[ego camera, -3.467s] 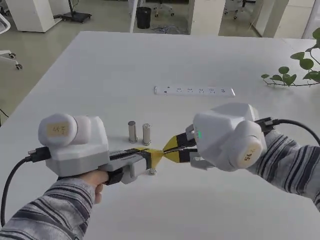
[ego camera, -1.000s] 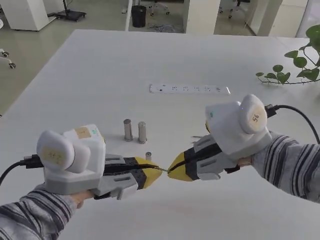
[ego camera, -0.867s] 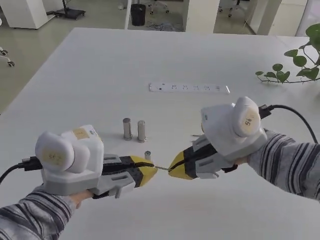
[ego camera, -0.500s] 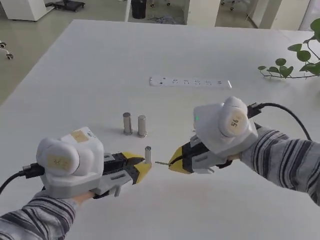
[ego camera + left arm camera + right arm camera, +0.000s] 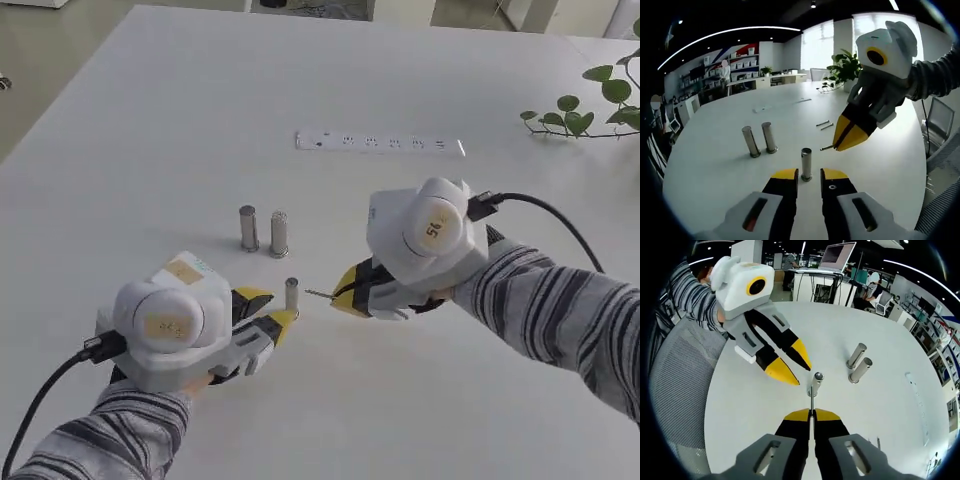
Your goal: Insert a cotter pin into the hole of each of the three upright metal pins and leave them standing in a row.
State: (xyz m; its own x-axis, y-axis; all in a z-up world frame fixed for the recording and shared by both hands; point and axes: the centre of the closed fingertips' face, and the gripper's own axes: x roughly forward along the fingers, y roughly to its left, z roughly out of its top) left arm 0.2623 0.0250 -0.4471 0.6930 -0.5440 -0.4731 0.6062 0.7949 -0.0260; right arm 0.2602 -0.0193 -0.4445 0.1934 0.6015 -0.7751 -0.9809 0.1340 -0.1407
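Observation:
The nearest upright metal pin (image 5: 292,296) stands on the white table (image 5: 180,120), just beyond the tips of my left gripper (image 5: 268,306), which is open and not touching it. In the left gripper view that pin (image 5: 806,164) rises in front of the gap between the yellow jaws. My right gripper (image 5: 340,291) is shut on a thin cotter pin (image 5: 318,294), level and pointing at the pin's top from the right. In the right gripper view the cotter pin (image 5: 811,402) almost reaches the pin (image 5: 815,385). Two more metal pins (image 5: 248,228) (image 5: 279,233) stand side by side further back.
A white power strip (image 5: 380,143) lies across the table further back. A leafy plant (image 5: 600,100) reaches in at the far right. Two loose cotter pins (image 5: 824,125) lie on the table beyond the right gripper. Chairs and desks stand around the room.
The left gripper, earlier shut tip to tip with the right one at the cotter pin, has opened and drawn back to the left. The right gripper keeps the cotter pin, now aimed at the standing pin.

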